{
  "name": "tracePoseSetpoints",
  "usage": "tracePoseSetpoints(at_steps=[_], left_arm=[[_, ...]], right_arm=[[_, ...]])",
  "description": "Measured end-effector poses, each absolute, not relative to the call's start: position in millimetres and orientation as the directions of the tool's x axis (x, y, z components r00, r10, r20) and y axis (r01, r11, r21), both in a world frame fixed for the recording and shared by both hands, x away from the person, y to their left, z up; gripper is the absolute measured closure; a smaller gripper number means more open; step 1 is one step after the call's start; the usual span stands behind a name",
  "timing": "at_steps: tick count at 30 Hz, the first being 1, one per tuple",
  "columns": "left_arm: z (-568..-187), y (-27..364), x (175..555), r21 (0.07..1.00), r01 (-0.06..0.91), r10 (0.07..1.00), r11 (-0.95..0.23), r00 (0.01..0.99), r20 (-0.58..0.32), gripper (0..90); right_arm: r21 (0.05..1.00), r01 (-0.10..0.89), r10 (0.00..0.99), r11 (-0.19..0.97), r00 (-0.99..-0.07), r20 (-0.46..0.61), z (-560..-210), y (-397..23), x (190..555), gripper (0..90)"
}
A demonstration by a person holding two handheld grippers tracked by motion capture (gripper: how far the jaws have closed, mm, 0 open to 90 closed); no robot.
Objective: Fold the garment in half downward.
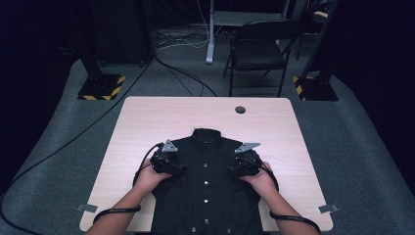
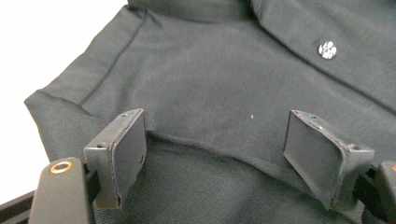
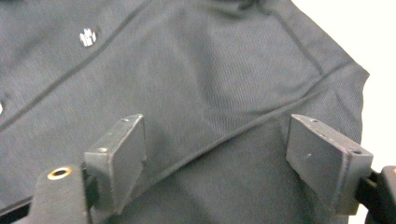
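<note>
Up high, the camera sees a black shirt (image 1: 205, 188) lying flat on the bench (image 1: 147, 122), with its collar pointing to the far edge and its bottom hanging over the near edge. Small white buttons (image 1: 206, 182) run down its middle. The left gripper (image 1: 165, 164) sits over the shirt's left shoulder and the right gripper (image 1: 244, 166) sits over the right shoulder, each held in a hand. From up there you cannot tell how wide the jaws stand. The left gripper view is close up: the jaws are wide apart, with a folded sleeve edge (image 2: 210, 142) lying between them, and the pads do not press on it. One button (image 2: 327, 49) shines near the top. The right gripper view shows the same on the other side: jaws wide apart over a sleeve seam (image 3: 224, 137), holding nothing, with the pale bench (image 3: 373, 37) past the shoulder.
</note>
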State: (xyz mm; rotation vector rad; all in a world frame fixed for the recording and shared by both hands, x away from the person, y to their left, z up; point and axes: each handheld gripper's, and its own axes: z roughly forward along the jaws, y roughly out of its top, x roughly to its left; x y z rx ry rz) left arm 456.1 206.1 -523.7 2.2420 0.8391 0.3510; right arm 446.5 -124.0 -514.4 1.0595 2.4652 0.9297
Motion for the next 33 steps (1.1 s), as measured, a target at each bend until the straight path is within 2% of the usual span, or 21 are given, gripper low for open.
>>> tracePoseSetpoints(at_steps=[8, 21, 26, 33], left_arm=[[-529.8, 209.7, 449.2, 0.74, 0.421, 0.639, -0.524, 0.769, 0.016, 19.1], [-531.9, 210.6, 433.1, 0.75, 0.405, 0.632, -0.523, 0.775, 0.021, 18.5], [-532.0, 210.1, 433.0, 0.749, 0.406, 0.63, -0.524, 0.777, 0.02, 17.2], [-532.2, 209.3, 433.1, 0.744, 0.411, 0.634, -0.526, 0.773, 0.022, 13.8]], right_arm=[[0.673, 0.54, 0.737, 0.505, -0.676, -0.011, -520.5, -126.8, 435.7, 23.7], [0.659, 0.543, 0.729, 0.52, -0.685, -0.01, -519.3, -125.9, 420.8, 23.9], [0.634, 0.558, 0.724, 0.535, -0.69, -0.002, -515.6, -125.7, 424.5, 25.5], [0.652, 0.568, 0.741, 0.503, -0.671, 0.013, -505.9, -129.3, 440.9, 27.1]])
